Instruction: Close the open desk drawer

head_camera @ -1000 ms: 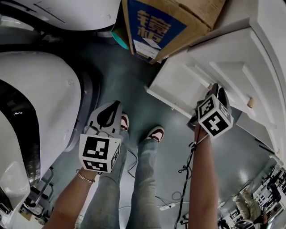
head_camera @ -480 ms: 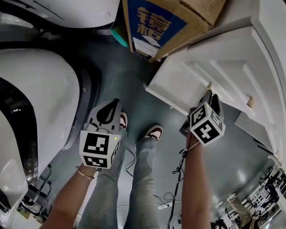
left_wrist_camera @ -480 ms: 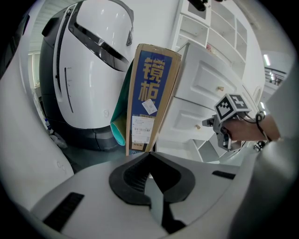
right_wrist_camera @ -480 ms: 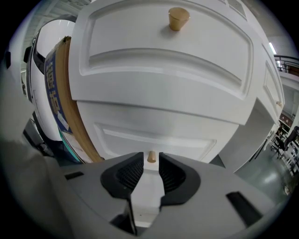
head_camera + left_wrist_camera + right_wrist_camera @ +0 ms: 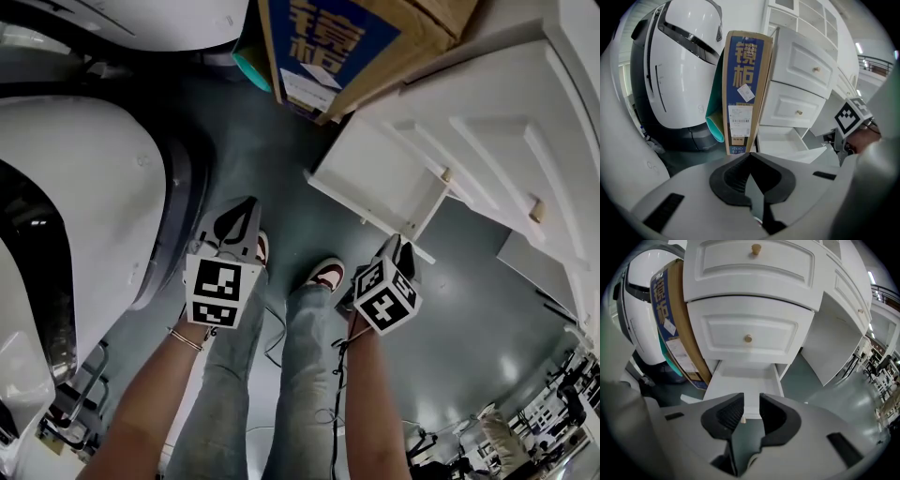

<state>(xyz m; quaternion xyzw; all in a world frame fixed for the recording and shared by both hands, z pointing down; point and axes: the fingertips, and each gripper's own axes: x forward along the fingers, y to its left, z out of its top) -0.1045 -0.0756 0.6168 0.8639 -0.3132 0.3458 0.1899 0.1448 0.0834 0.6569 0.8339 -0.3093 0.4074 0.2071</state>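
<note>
The white desk's bottom drawer (image 5: 370, 178) stands pulled out over the floor, and it looks bare inside (image 5: 743, 380). In the head view my right gripper (image 5: 401, 251) hangs just in front of the drawer's front corner. In the right gripper view its jaws (image 5: 750, 411) are open with nothing between the pads. The drawer's small wooden knob (image 5: 743, 419) shows through the gap, a little beyond the tips. My left gripper (image 5: 244, 214) is held off to the left over the floor. Its jaws (image 5: 750, 157) are shut on nothing and point toward the drawer (image 5: 787, 145).
A tall cardboard box with a blue label (image 5: 342, 47) leans against the desk's left side, a teal roll (image 5: 715, 126) behind it. A big white rounded machine (image 5: 75, 216) fills the left. The person's legs and shoes (image 5: 323, 277) and cables are below. Two closed drawers (image 5: 748, 338) sit above.
My right gripper has swung down and left, away from the desk front to the open drawer's outer end. My left gripper has sunk a little.
</note>
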